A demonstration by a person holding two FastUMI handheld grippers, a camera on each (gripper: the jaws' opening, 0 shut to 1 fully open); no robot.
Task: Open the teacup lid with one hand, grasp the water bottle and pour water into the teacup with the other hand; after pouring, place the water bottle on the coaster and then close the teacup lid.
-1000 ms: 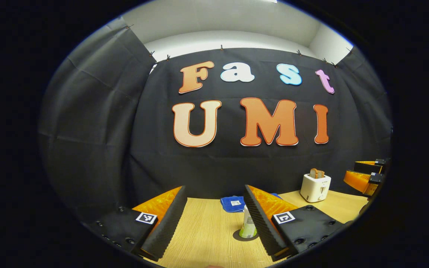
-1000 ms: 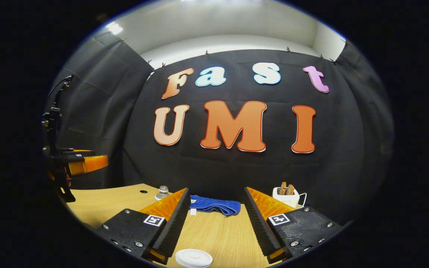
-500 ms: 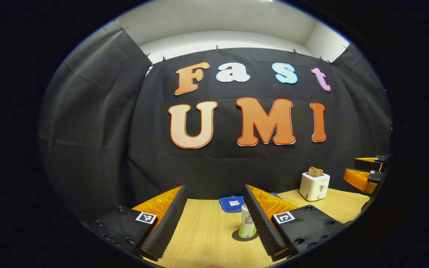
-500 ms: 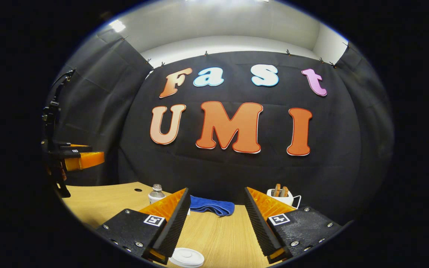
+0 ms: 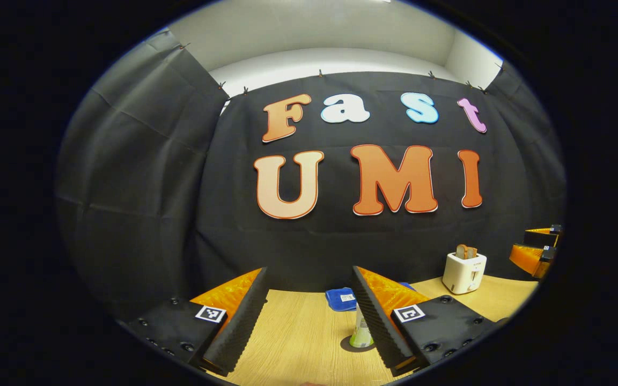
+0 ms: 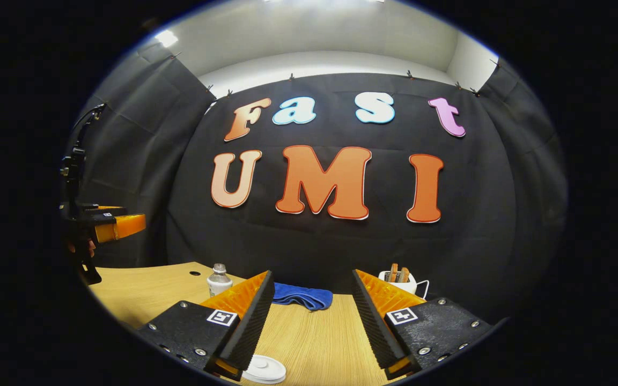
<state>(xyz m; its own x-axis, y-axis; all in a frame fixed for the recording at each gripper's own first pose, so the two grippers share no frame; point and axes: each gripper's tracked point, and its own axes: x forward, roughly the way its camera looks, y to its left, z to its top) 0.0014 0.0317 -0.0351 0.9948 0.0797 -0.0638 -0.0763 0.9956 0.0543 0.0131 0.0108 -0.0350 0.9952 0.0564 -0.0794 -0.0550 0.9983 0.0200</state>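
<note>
In the left gripper view my left gripper (image 5: pixel 309 274) is open above the wooden table (image 5: pixel 298 343), nothing between its fingers. A water bottle (image 5: pixel 360 331) with a pale green label stands upright on a dark round coaster (image 5: pixel 353 346), half hidden behind the right finger. In the right gripper view my right gripper (image 6: pixel 313 275) is also open and empty. The white round teacup lid (image 6: pixel 264 370) lies low by its left finger. The same water bottle (image 6: pixel 219 280) shows farther off on the left. The left gripper (image 6: pixel 110 226) hovers at the far left.
A blue cloth (image 6: pixel 302 296) lies at the back of the table (image 6: pixel 319 343) by the black wall. A white toaster (image 5: pixel 464 271) with bread slices stands at the back right. The other gripper (image 5: pixel 535 252) hangs at the far right of the left gripper view.
Both views have drifted a little. The bottle now sits farther behind the left gripper's right finger. In the right gripper view the lid and bottle have slid leftward. Both grippers stayed open.
</note>
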